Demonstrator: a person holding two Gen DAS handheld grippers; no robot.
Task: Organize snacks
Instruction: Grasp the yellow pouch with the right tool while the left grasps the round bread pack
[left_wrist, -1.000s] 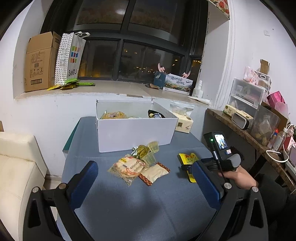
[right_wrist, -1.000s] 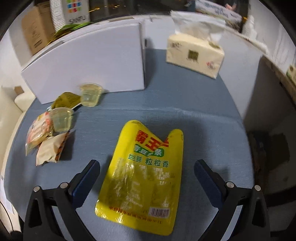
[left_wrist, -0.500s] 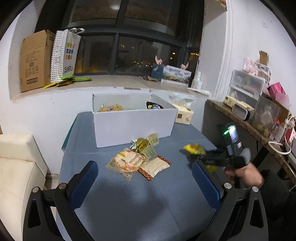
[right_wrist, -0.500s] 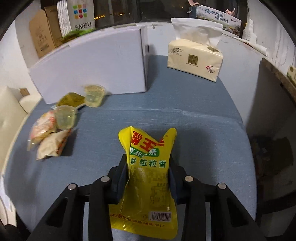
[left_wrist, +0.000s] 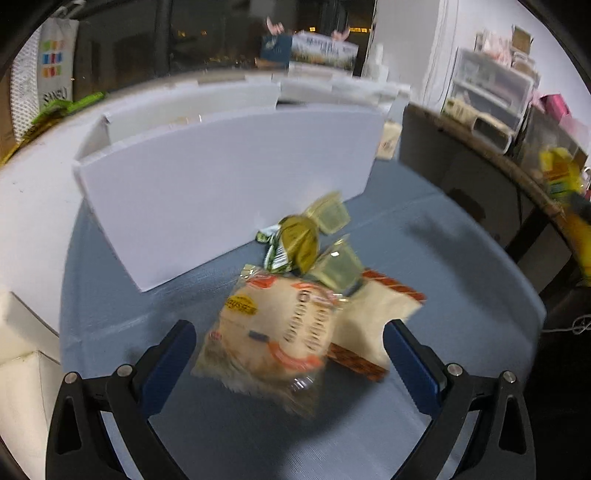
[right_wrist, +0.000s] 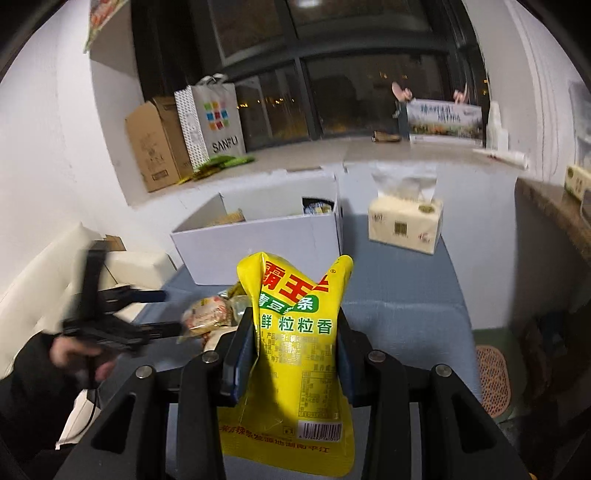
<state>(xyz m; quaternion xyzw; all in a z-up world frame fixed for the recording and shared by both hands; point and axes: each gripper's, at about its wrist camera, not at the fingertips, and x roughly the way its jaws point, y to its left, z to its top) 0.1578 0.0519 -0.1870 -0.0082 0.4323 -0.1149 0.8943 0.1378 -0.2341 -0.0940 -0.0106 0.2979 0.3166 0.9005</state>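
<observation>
My right gripper (right_wrist: 295, 343) is shut on a yellow snack bag (right_wrist: 299, 332) and holds it up above the blue table, facing the white box (right_wrist: 258, 243). The bag also shows at the far right of the left wrist view (left_wrist: 563, 181). My left gripper (left_wrist: 288, 350) is open, low over the table, with its fingers on either side of an orange-printed snack pack (left_wrist: 273, 332). Behind that pack lie a beige packet with a brown edge (left_wrist: 369, 321), two clear jelly cups (left_wrist: 336, 258) and a green-gold packet (left_wrist: 295, 243). The white box (left_wrist: 229, 173) stands behind them.
A tissue pack (right_wrist: 404, 225) stands on the table right of the box. A cardboard box (right_wrist: 155, 144) and a SANFU paper bag (right_wrist: 212, 122) stand on the window ledge. A cream sofa (right_wrist: 48, 280) is at the left, a cluttered shelf (left_wrist: 491, 96) at the right.
My right gripper has lifted the yellow bag off the table and tilted up toward the box. My left gripper has dropped and moved forward to straddle the orange-printed pack.
</observation>
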